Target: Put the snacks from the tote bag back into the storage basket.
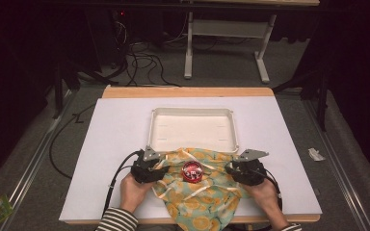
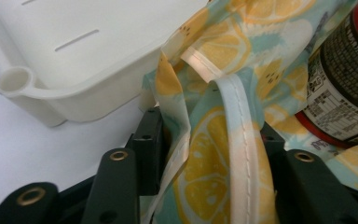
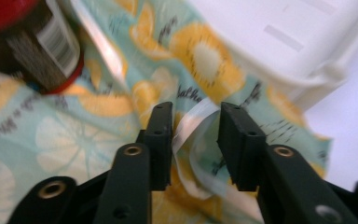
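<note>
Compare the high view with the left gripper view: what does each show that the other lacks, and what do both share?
High view alone: the person's two hands, the right gripper, the white tabletop and floor cables. Left gripper view alone: the printed label on the dark red-lidded jar and the stitched cream strap between the left gripper jaws. Both: the lemon-print cloth and cream plastic tray.

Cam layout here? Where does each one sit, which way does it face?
High view: above the person's side, facing forward and down on the table; both hands, left gripper, right gripper.
Left gripper view: on that gripper, along its jaws at the lemon-print cloth, tray, jar.
Right gripper view: along its jaws at the cloth.
All views share cloth, tray and jar.
</note>
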`<action>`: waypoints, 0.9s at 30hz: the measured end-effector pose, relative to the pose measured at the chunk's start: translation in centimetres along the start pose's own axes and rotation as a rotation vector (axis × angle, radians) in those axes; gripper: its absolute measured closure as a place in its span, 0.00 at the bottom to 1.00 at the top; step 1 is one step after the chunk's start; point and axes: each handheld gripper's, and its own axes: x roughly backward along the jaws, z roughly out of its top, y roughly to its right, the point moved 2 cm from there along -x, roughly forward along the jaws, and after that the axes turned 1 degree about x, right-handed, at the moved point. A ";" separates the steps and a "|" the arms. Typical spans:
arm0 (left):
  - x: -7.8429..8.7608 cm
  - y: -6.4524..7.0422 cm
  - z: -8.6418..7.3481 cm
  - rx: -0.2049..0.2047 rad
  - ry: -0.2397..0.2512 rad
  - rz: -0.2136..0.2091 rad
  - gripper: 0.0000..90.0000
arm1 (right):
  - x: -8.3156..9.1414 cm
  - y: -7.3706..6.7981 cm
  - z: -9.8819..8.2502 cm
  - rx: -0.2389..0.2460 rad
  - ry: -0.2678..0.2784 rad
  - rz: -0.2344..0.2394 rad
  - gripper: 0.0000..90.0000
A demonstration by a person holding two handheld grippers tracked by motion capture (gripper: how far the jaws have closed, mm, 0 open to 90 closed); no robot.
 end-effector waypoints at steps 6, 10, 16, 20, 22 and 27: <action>-0.3 0.1 -0.1 -0.008 -0.014 -0.003 0.68 | 1.4 0.6 2.1 0.010 0.075 -0.036 0.52; -0.5 0.1 -0.2 -0.022 -0.025 0.012 0.67 | 0.2 0.5 2.5 0.006 0.049 -0.002 0.43; -0.6 0.3 -0.3 -0.045 -0.046 0.032 0.64 | -2.2 -0.3 1.8 0.014 -0.049 0.047 0.45; -0.5 0.4 -0.4 -0.054 -0.055 0.040 0.65 | -2.9 -0.4 0.9 0.008 -0.106 0.048 0.55; -0.3 0.4 -0.4 -0.061 -0.065 0.052 0.64 | -2.8 -0.1 0.5 -0.008 -0.101 0.037 0.58; 0.4 0.0 -0.7 -0.067 -0.098 0.106 0.63 | -2.1 0.8 -0.1 -0.037 -0.117 -0.020 0.59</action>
